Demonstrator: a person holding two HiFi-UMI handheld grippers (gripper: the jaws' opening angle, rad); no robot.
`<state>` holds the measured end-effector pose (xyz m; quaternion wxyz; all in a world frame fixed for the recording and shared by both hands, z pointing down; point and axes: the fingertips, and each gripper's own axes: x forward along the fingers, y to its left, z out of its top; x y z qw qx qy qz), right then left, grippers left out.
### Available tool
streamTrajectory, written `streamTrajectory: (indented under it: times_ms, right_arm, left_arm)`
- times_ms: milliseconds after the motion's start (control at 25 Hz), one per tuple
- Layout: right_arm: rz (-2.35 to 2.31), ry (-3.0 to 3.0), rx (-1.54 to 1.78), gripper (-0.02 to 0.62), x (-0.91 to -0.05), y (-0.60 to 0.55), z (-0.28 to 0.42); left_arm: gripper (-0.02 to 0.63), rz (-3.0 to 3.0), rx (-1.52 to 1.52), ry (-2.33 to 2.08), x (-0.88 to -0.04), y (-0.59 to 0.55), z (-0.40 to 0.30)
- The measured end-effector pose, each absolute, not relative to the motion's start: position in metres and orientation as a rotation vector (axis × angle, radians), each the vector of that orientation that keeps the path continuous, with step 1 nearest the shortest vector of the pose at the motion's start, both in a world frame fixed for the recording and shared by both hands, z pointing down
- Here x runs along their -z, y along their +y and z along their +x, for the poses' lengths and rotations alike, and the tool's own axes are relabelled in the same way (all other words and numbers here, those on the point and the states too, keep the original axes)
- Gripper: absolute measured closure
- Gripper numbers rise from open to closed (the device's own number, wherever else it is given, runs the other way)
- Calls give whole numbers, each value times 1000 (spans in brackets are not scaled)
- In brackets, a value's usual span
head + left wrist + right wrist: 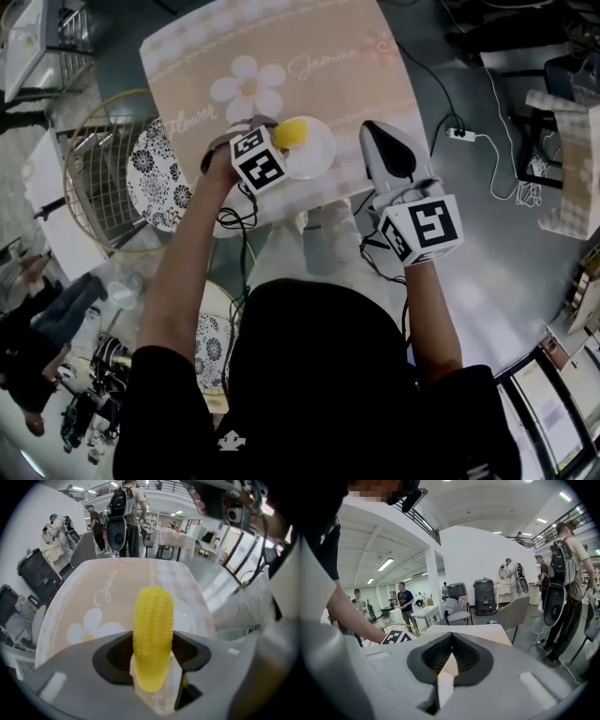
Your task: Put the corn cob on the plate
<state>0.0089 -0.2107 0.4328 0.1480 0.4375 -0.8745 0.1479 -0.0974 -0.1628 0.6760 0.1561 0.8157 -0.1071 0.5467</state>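
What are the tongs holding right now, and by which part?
Left tongs grip the corn cob across its lower half; right tongs are shut, empty.

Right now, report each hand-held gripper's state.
Left hand-held gripper: closed on the corn.
Right hand-held gripper: closed, empty.

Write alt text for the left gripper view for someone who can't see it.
Two grey jaws clamp a yellow corn cob upright over a white plate on a peach, daisy-printed tablecloth. People stand in the hall behind.
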Motion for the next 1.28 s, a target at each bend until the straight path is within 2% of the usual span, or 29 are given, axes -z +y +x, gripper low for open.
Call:
streamTrajectory:
  times_ms: [560,1280]
  right_arm:
    - [1299,-2485,-445,594,-440,-191,52]
    - [1286,-2474,-473,593,-449,-186,65]
  left_arm:
    - [342,2304,-1614,-248,-694,-140,-47]
    - [342,2257,-1717,-334,-715,-143,-40]
